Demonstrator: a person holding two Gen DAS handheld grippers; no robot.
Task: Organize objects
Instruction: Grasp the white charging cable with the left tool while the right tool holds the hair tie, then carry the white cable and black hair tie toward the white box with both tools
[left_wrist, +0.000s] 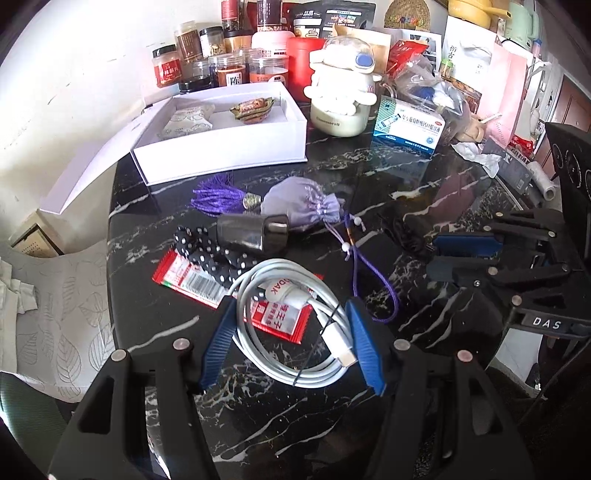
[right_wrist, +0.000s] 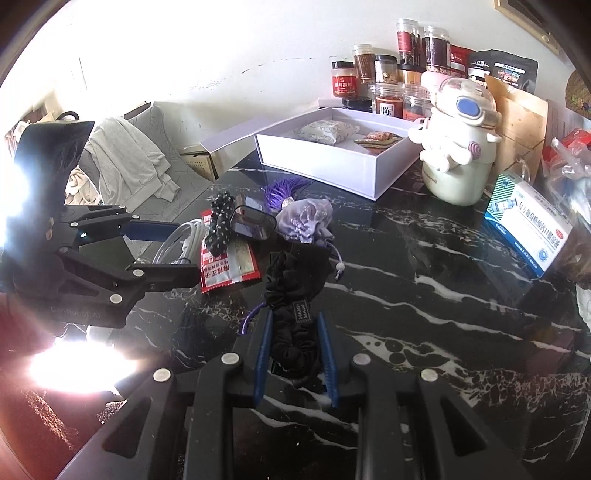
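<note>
My left gripper (left_wrist: 291, 306) is open, its blue pads on either side of a coiled white charging cable (left_wrist: 295, 332) that lies on the black marble table (left_wrist: 424, 206). The cable rests partly on a red snack packet (left_wrist: 199, 282). Beyond lie a black-and-white dotted scrunchie (left_wrist: 214, 251), a black car charger (left_wrist: 255, 232) and a purple sachet with tassel (left_wrist: 299, 203). An open white box (left_wrist: 221, 147) holds two small items. My right gripper (right_wrist: 295, 317) has its pads close around a black scrunchie (right_wrist: 291, 328) on the table.
Spice jars (left_wrist: 207, 59), a white cartoon bottle (left_wrist: 343, 92) and a blue-white medicine box (left_wrist: 406, 125) stand at the back. Bags and tissue clutter the right edge. A chair with cloth (right_wrist: 125, 162) stands left of the table.
</note>
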